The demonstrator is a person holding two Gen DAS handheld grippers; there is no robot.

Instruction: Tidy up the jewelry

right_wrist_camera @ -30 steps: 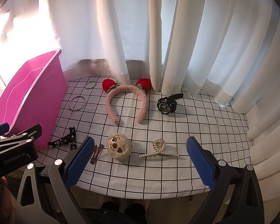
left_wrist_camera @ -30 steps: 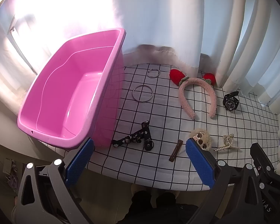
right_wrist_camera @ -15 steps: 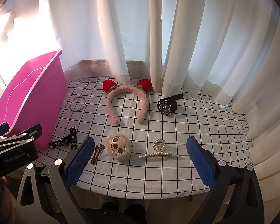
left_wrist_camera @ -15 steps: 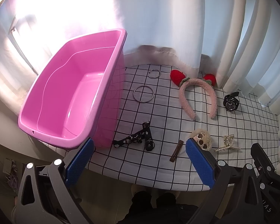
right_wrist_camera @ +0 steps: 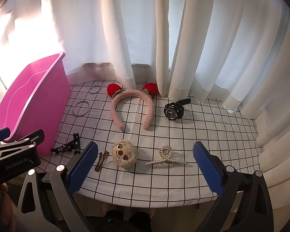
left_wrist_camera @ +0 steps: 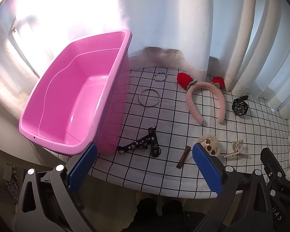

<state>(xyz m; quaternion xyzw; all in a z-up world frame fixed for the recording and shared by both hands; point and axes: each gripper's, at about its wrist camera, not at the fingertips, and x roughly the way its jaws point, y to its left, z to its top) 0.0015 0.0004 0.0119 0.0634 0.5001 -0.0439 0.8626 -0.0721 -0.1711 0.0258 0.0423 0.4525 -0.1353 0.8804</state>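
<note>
An empty pink tub (left_wrist_camera: 73, 104) (right_wrist_camera: 27, 104) stands at the table's left end. On the checked cloth lie two metal rings (left_wrist_camera: 149, 100) (right_wrist_camera: 81, 106), a pink headband with red ears (left_wrist_camera: 205, 94) (right_wrist_camera: 132, 104), a black watch (left_wrist_camera: 240, 107) (right_wrist_camera: 174, 110), a black strap piece (left_wrist_camera: 143, 144) (right_wrist_camera: 67, 145), a brown hair clip (left_wrist_camera: 183, 156) (right_wrist_camera: 101, 160), a fluffy sloth clip (left_wrist_camera: 210, 145) (right_wrist_camera: 124, 153) and a pearl claw clip (left_wrist_camera: 236, 150) (right_wrist_camera: 165, 157). My left gripper (left_wrist_camera: 144, 168) and right gripper (right_wrist_camera: 145, 168) are open and empty, above the table's near edge.
White curtains (right_wrist_camera: 164, 38) hang close behind the table and touch its far edge. The table's rounded near edge (right_wrist_camera: 145, 203) lies just under the grippers. The left gripper's body (right_wrist_camera: 13, 154) shows at the right wrist view's left side.
Both views have shifted very slightly: the objects sit a little lower in frame. Nothing on the table has moved and both grippers stay open.
</note>
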